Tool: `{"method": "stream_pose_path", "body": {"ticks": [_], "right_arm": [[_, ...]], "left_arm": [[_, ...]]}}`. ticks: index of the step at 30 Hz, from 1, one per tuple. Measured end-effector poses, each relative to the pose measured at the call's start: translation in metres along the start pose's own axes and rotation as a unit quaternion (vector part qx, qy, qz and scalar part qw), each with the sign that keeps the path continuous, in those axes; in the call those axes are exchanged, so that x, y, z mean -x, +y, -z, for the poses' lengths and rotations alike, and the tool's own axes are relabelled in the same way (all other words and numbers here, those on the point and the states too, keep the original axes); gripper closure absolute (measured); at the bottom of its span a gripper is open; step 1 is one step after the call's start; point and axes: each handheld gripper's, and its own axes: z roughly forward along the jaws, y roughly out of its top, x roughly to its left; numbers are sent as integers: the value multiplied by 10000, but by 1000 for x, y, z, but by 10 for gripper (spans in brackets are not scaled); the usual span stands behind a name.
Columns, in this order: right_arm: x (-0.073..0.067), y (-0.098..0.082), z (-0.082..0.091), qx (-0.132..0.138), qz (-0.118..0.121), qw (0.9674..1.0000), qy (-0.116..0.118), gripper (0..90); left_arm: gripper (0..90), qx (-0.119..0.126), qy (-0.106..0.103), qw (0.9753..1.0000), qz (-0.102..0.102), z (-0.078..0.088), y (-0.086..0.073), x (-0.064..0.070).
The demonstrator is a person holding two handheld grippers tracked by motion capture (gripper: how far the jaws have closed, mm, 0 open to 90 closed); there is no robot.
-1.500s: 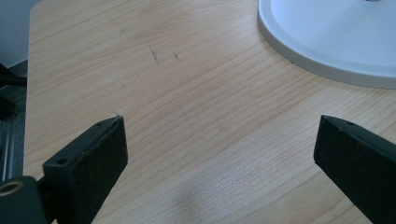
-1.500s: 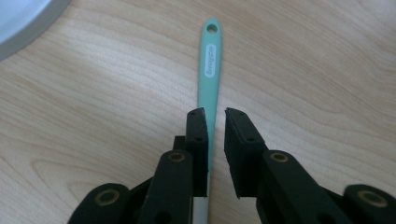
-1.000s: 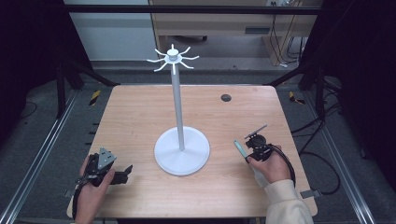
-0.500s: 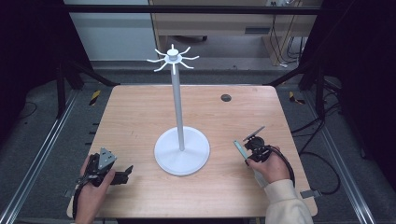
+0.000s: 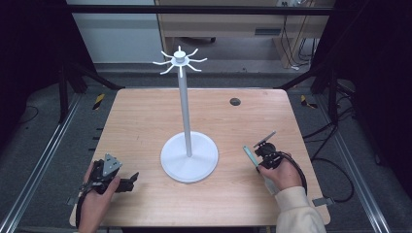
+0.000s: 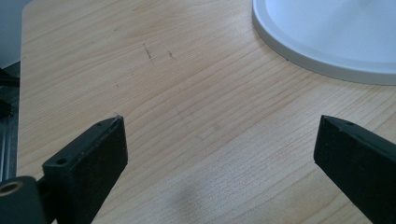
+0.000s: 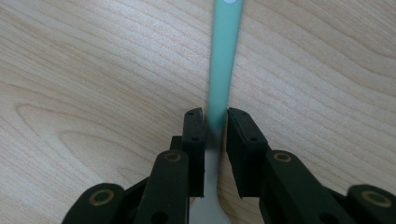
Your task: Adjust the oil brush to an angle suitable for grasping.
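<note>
A white stand rises from a round base (image 5: 189, 158) at the table's middle, with a tall pole (image 5: 183, 107) topped by a ring of hooks (image 5: 179, 60). My right gripper (image 5: 257, 154) rests right of the base, shut on a utensil with a pale green handle (image 5: 249, 154). In the right gripper view the handle (image 7: 224, 56) runs straight out between the jaws of the right gripper (image 7: 215, 116), low over the wood. My left gripper (image 5: 132, 180) sits at the front left, open and holding nothing. In its own view the left gripper (image 6: 219, 140) frames bare wood, with the stand's base (image 6: 327, 32) beyond.
The wooden table (image 5: 145, 116) has a small dark round hole (image 5: 235, 101) at the back right. Metal rails (image 5: 43, 160) run along the floor on both sides. A black cable (image 5: 340, 174) trails off the right edge.
</note>
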Motion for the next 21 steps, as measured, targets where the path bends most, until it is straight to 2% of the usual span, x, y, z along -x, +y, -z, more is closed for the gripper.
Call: {"method": "stream_pose_path", "body": {"ticks": [14, 21], "right_arm": [[1, 0, -1, -12, -41, 10000, 32, 808], [2, 0, 1, 11, -78, 10000, -24, 823]], "left_arm": [[25, -2, 1, 10000, -1, 0, 0, 0], [25, 0, 0, 10000, -1, 0, 0, 0]]}}
